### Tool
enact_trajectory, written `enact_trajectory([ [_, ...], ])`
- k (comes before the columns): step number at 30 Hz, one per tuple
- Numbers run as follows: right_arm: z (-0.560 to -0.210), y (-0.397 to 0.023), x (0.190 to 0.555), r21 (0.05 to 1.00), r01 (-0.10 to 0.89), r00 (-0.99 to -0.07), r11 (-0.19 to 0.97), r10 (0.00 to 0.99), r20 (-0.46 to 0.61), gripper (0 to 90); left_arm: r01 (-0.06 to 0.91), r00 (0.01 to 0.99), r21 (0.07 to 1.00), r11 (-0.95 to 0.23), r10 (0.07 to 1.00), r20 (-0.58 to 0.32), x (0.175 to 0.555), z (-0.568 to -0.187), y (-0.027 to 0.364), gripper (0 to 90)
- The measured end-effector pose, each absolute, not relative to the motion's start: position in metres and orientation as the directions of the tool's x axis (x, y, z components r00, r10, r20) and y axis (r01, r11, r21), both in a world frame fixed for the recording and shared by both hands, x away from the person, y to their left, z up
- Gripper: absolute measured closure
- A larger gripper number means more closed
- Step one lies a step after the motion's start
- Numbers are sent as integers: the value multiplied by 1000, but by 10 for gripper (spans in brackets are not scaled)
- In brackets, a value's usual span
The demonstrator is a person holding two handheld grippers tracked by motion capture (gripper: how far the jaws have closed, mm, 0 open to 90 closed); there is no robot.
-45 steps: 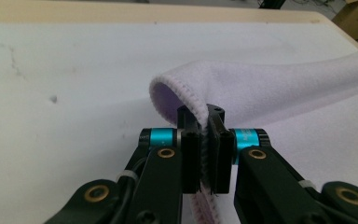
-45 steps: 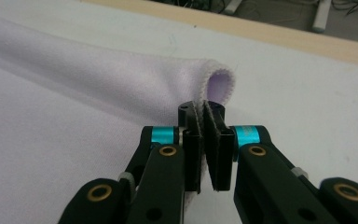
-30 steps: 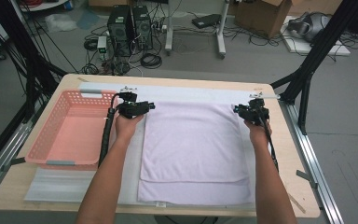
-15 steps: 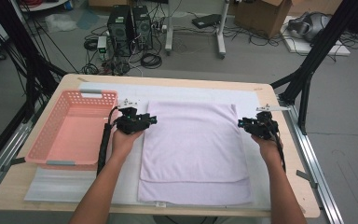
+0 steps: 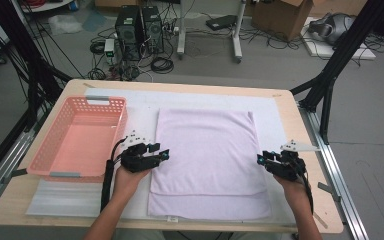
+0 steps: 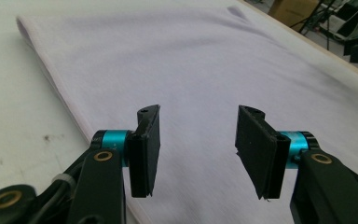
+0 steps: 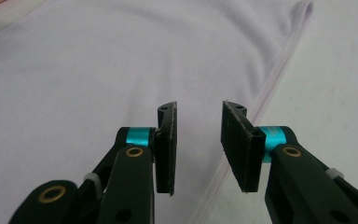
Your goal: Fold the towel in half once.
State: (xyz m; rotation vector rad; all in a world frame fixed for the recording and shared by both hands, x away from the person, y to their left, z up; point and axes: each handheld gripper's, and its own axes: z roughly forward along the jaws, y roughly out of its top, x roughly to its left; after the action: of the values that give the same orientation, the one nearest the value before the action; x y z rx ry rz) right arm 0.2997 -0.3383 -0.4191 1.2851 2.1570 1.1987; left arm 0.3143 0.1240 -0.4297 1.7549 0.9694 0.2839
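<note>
The lilac towel (image 5: 207,162) lies flat mid-table beside the pink basket (image 5: 80,137) at the left edge, left gripper (image 5: 162,155) at its left hem and right gripper (image 5: 261,159) at its right hem, both with jaws just opening, spread, pinching nothing.

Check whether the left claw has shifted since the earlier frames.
Yes. The left claw has come back along the towel's left edge toward the person, from beside the pink basket's far end to its near end, its jaws opening with nothing between them.
</note>
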Motion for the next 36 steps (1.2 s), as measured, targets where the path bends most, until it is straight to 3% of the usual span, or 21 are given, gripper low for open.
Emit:
enact_trajectory([
  [15, -429, -331, 231, 815, 520, -536, 255, 841, 78, 583, 480, 656, 865, -145, 714, -245, 250, -439, 146, 420],
  [24, -430, -338, 216, 814, 524, -519, 250, 852, 72, 591, 508, 651, 844, -174, 719, -243, 233, -445, 154, 576],
  [36, -431, -346, 207, 804, 546, -519, 236, 848, 104, 615, 536, 638, 813, -227, 740, -214, 226, -450, 139, 664],
])
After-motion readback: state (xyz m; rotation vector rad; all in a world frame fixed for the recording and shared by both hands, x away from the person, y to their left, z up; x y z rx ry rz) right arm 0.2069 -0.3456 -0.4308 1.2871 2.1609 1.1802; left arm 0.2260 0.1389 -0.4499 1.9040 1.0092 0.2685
